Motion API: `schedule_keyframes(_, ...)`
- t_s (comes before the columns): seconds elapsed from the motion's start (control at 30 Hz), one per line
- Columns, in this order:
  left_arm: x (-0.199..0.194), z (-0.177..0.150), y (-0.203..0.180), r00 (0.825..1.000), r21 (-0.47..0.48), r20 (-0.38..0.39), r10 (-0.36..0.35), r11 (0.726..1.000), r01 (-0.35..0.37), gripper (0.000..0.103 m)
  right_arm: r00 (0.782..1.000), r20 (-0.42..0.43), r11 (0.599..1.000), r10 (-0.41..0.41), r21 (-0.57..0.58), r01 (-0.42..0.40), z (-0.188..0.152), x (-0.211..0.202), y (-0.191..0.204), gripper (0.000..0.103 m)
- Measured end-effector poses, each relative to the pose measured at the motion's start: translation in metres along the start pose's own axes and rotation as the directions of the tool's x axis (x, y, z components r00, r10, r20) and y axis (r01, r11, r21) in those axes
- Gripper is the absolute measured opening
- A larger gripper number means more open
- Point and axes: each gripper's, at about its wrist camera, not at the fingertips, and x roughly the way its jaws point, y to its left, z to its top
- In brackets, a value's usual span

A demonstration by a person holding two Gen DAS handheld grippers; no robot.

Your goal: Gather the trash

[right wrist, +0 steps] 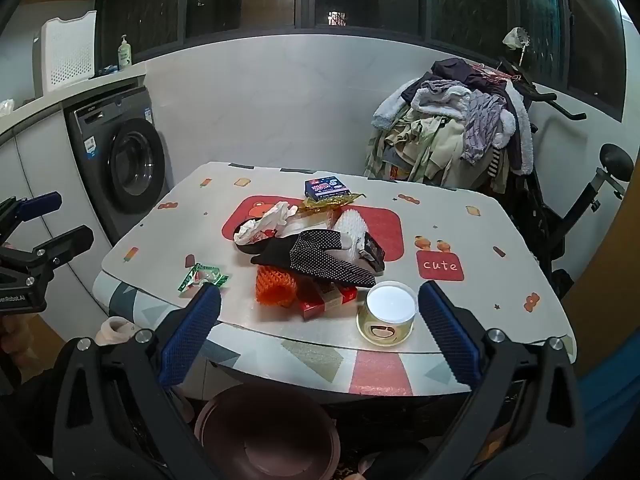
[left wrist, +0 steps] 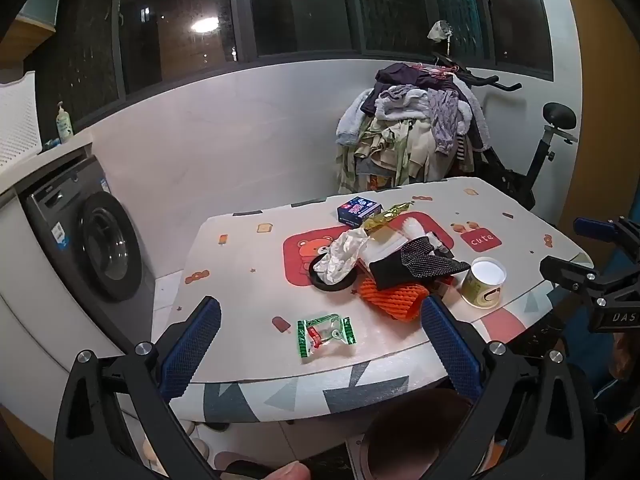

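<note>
Trash lies on the patterned table [left wrist: 248, 264]: a green candy wrapper [left wrist: 326, 332] [right wrist: 203, 276], an orange foam net [left wrist: 394, 298] [right wrist: 276, 288], crumpled white tissue [left wrist: 342, 256] [right wrist: 264, 222] in a black dish, a gold wrapper [left wrist: 386, 216] [right wrist: 332, 202], a paper cup [left wrist: 483, 282] [right wrist: 390, 312], a red box [right wrist: 326, 300] and a blue box [left wrist: 358, 208] [right wrist: 326, 188]. A black dotted sock [left wrist: 416, 266] [right wrist: 320, 260] lies across the pile. My left gripper [left wrist: 320, 348] is open, just before the green wrapper. My right gripper [right wrist: 320, 334] is open, at the table's near edge.
A brown round bin [right wrist: 266, 436] [left wrist: 416, 432] stands on the floor under the table's near edge. A washing machine [left wrist: 92, 240] [right wrist: 124, 164] is at the left. A clothes pile [left wrist: 416, 136] [right wrist: 452, 128] on an exercise bike stands behind the table.
</note>
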Motion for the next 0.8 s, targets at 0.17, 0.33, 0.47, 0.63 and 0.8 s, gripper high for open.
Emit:
schedule_keyframes(0.17,0.0016,0.0003,0.0036,1.0,-0.002,-0.002,-0.011,1.0,0.011,0.098,1.0,0.003,1.0,0.001,0.0,-0.001,0.0004,-0.0014,-0.0011,0.097)
schedule_keyframes(0.33,0.0,-0.0001,-0.0002,1.0,0.013,0.01,0.008,1.0,-0.008,0.098,1.0,0.003,1.0,0.0,-0.001,0.0,0.0006,-0.0023,-0.0018,0.097)
schedule_keyframes(0.47,0.0001,0.0,0.0003,1.0,0.013,0.01,0.008,1.0,-0.009,0.098,1.0,0.003,1.0,-0.002,0.0,0.002,0.0004,-0.0027,-0.0013,0.097)
schedule_keyframes(0.63,0.0008,-0.0005,0.0023,1.0,0.013,0.011,0.011,1.0,-0.012,0.098,1.0,0.0,1.0,0.001,-0.001,-0.001,0.0008,-0.003,-0.0021,0.097)
schedule_keyframes(0.8,0.0012,-0.0005,0.0032,1.0,0.013,0.01,0.012,1.0,-0.012,0.098,1.0,0.005,1.0,-0.005,-0.002,0.005,0.0,-0.003,0.0,0.097)
